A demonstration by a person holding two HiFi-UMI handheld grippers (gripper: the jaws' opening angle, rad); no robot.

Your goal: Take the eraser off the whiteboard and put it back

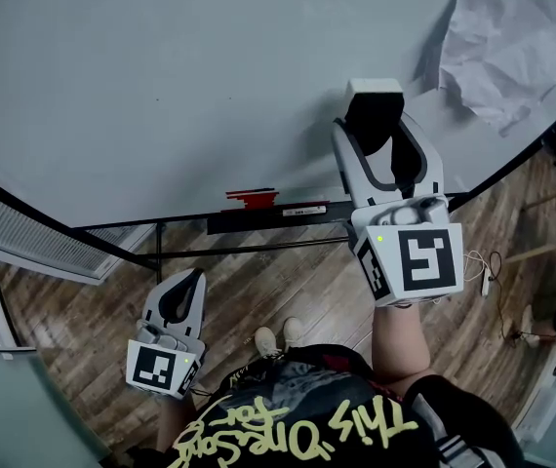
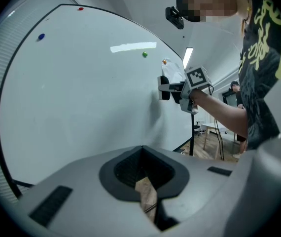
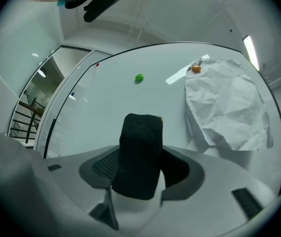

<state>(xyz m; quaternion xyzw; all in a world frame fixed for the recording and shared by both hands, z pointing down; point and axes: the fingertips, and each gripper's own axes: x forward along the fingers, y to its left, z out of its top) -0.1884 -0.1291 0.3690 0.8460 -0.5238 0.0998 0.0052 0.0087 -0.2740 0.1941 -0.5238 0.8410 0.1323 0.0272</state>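
Black-felt eraser (image 1: 374, 115) w/ white back sits clamped in right tool (image 1: 380, 130) at the whiteboard (image 1: 161, 86), left tool (image 1: 192, 281) closed & empty; head view shows the white back, right gripper view only felt plus a green magnet (image 3: 139, 77).

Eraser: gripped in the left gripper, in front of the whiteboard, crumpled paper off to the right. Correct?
Wrong gripper. The eraser sits between the jaws of the right gripper, as the right gripper view shows; the left gripper hangs low, shut on nothing. The rest holds: it is in front of the whiteboard, with the crumpled paper off to the right.
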